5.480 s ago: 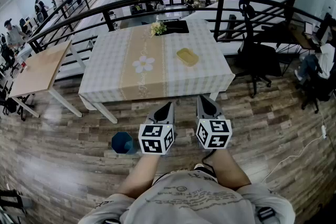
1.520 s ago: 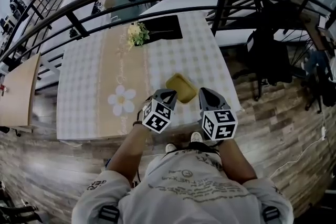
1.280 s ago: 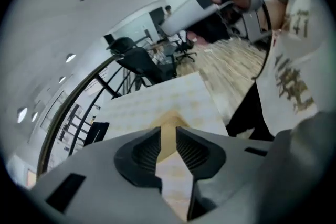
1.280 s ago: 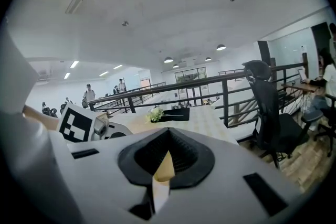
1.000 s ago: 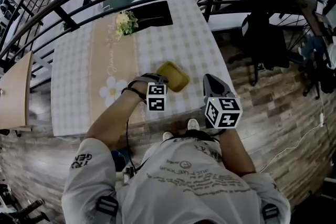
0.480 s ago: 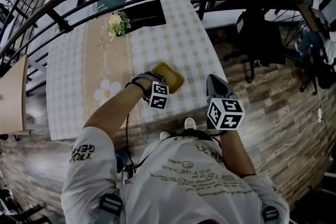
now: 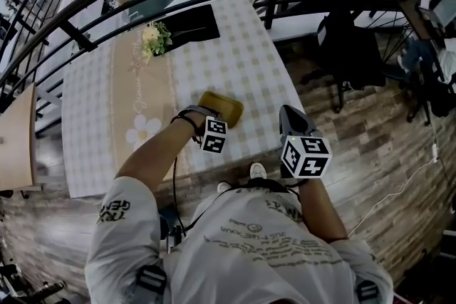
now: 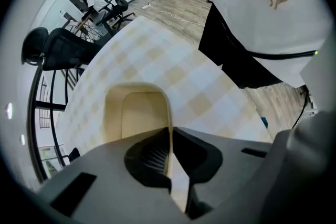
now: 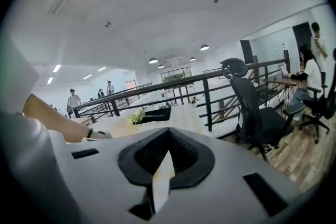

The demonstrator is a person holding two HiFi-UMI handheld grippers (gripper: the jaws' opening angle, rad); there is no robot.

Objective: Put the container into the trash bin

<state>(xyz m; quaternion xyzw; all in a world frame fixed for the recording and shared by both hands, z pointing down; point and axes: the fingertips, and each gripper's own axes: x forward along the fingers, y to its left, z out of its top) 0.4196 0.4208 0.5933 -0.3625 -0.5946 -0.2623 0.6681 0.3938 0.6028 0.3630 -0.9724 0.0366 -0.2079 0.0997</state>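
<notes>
Yellow container [image 7: 222, 107] upright on checked table [image 7: 235, 46], near front-right edge. Left gripper [image 7: 204, 112] pointing down onto it, jaws closing, thin near rim wall pinched between pads. Right gripper [image 7: 288, 114] apart to the right, by table corner, jaws all but together, nothing between.

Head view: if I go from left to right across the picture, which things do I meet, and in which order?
Wooden side table → daisy print on the tablecloth → yellow container → right tongs → black office chair.
</notes>
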